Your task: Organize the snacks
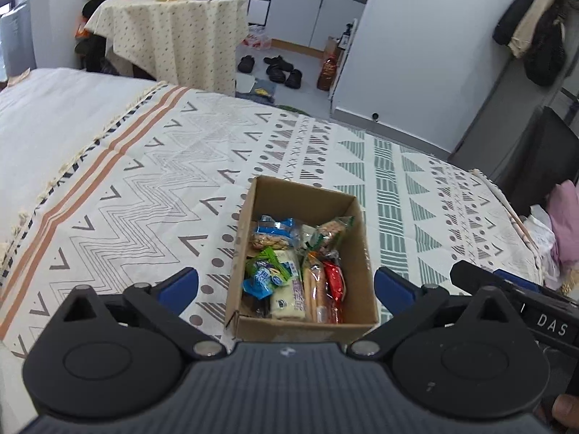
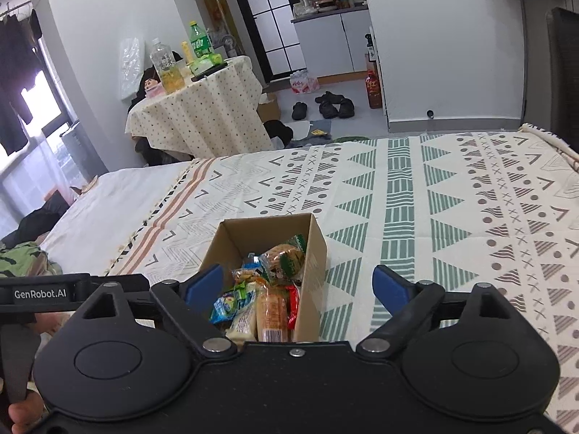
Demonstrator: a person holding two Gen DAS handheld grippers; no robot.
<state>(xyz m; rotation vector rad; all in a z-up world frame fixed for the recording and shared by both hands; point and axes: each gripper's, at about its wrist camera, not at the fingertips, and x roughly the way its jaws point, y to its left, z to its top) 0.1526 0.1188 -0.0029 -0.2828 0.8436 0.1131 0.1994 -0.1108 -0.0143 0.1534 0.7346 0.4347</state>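
An open cardboard box [image 1: 347,199] sits on a patterned cloth and holds several wrapped snacks: a blue-and-white packet [image 1: 273,229], a green-edged cracker pack [image 1: 331,231], a white bar [image 1: 287,296], a red wrapper [image 1: 334,282]. My left gripper [image 1: 286,285] hovers just in front of the box, open, its blue pads either side of it and holding nothing. In the right wrist view the same box [image 2: 315,253] lies between the spread pads of my right gripper [image 2: 298,287], also open and empty. The box's near wall is hidden behind the gripper body there.
The patterned cloth [image 1: 163,188] covers a wide flat surface with bare room on all sides of the box. A round table [image 2: 202,108] with bottles stands beyond. Shoes [image 2: 329,105] lie on the floor. The other gripper's handle [image 1: 524,300] shows at right.
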